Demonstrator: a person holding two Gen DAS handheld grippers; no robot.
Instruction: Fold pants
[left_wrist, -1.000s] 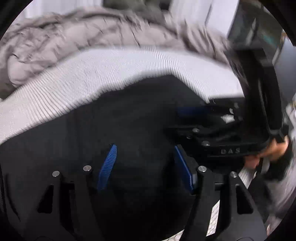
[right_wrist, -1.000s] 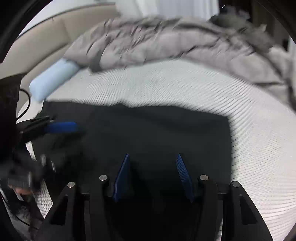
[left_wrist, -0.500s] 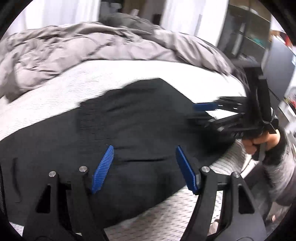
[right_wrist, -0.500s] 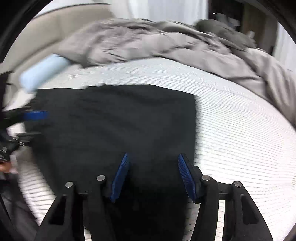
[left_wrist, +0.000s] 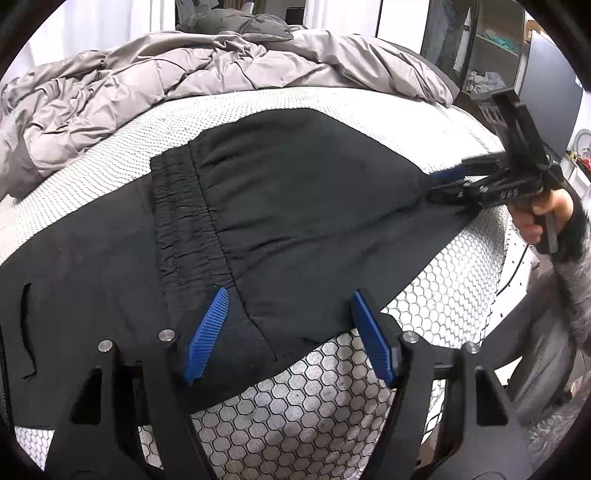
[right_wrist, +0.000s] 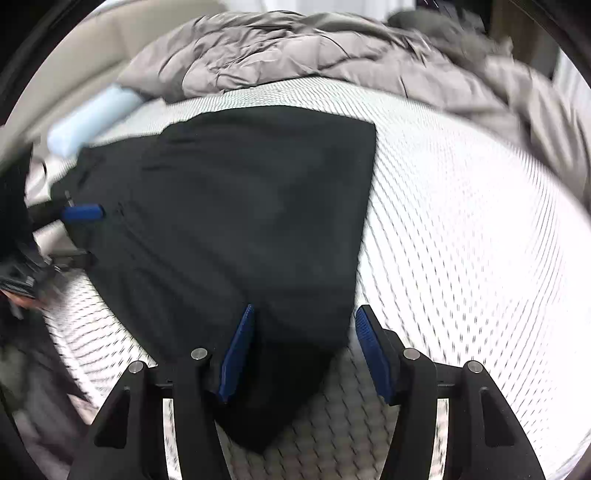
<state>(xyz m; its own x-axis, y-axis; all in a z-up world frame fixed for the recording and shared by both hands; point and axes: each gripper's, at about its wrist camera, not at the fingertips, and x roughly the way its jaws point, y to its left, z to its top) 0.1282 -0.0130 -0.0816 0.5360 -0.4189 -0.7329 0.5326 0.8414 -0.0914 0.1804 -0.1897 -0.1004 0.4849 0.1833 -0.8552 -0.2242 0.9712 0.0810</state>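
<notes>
My left gripper (left_wrist: 288, 332) hangs spread above the elastic waistband (left_wrist: 181, 218) of the black pants (left_wrist: 295, 192), near the mattress (left_wrist: 332, 413) edge; my right gripper (right_wrist: 303, 350), also spread, straddles their folded end. The pants run lengthwise between them.

My pants (left_wrist: 295, 206) are matt black cloth; the mattress (left_wrist: 332, 406) is rough honeycomb knit; my finger pads (left_wrist: 207, 336) are ribbed blue.
</notes>
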